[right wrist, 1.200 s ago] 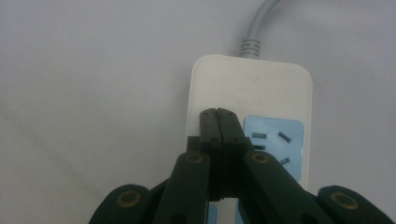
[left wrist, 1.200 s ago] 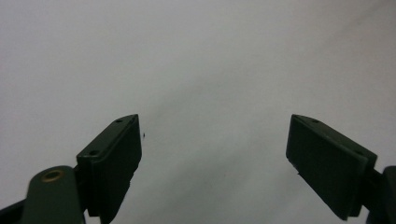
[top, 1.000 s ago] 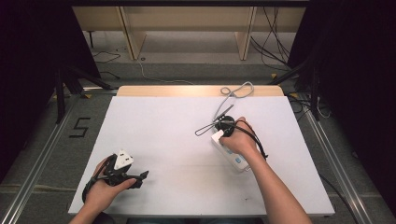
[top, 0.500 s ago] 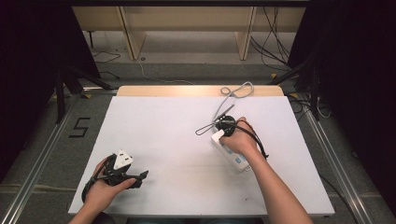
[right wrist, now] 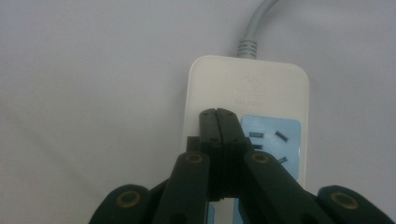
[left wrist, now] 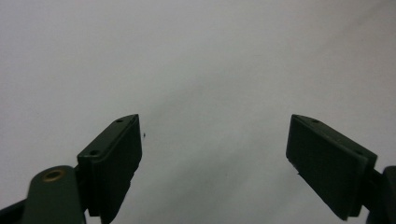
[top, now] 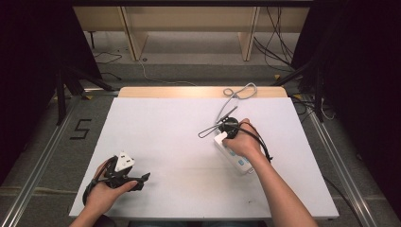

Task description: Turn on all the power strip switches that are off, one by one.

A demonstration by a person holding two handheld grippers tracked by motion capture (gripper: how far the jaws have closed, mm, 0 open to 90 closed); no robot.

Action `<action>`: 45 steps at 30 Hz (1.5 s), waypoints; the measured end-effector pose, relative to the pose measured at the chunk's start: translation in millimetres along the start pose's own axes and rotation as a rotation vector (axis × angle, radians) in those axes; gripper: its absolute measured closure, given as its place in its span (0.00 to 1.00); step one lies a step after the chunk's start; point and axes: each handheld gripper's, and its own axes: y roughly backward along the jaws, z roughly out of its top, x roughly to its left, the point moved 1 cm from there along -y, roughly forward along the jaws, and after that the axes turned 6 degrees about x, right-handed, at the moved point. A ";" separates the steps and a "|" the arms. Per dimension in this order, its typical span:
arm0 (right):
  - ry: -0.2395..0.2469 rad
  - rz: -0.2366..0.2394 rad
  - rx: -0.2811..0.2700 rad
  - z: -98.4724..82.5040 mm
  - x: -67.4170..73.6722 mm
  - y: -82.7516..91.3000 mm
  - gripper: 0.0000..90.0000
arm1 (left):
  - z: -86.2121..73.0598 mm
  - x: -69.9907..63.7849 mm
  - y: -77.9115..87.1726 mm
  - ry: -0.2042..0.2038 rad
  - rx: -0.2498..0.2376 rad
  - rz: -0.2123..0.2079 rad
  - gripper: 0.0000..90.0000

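The white power strip (right wrist: 247,116) is lying on the right half of the white table (top: 165,127), its grey cord (top: 231,97) running toward the far edge. The right gripper (right wrist: 217,114) is hovering over a blue socket, jaws pressed together, empty. The left gripper (left wrist: 215,140) is idling at the near-left, jaws spread. Judgement: likely pressing or positioning the strip; next move calls for careful alignment.
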 end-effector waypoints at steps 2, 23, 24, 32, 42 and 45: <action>-0.001 0.003 0.000 0.1 -0.1 0.1 1.00 | 0.0 -0.1 -0.1 0.000 -0.001 0.001 0.20; -0.011 0.010 -0.022 -7.4 -5.2 12.9 1.00 | 0.0 -0.1 -0.5 0.000 0.001 0.001 0.20; -0.012 0.008 -0.025 -7.8 -5.4 13.4 1.00 | 0.0 -0.2 -0.5 0.000 0.000 0.001 0.20; -0.019 0.011 -0.024 -12.2 -8.6 18.0 1.00 | -0.1 -0.1 -0.7 0.000 0.000 0.001 0.20; -0.025 0.014 -0.024 -17.0 -10.7 19.8 1.00 | 0.0 -0.1 -0.8 0.000 0.002 0.001 0.20; -0.024 0.016 -0.018 -18.1 -10.7 21.0 1.00 | 0.0 -0.3 -0.8 0.000 0.001 0.001 0.20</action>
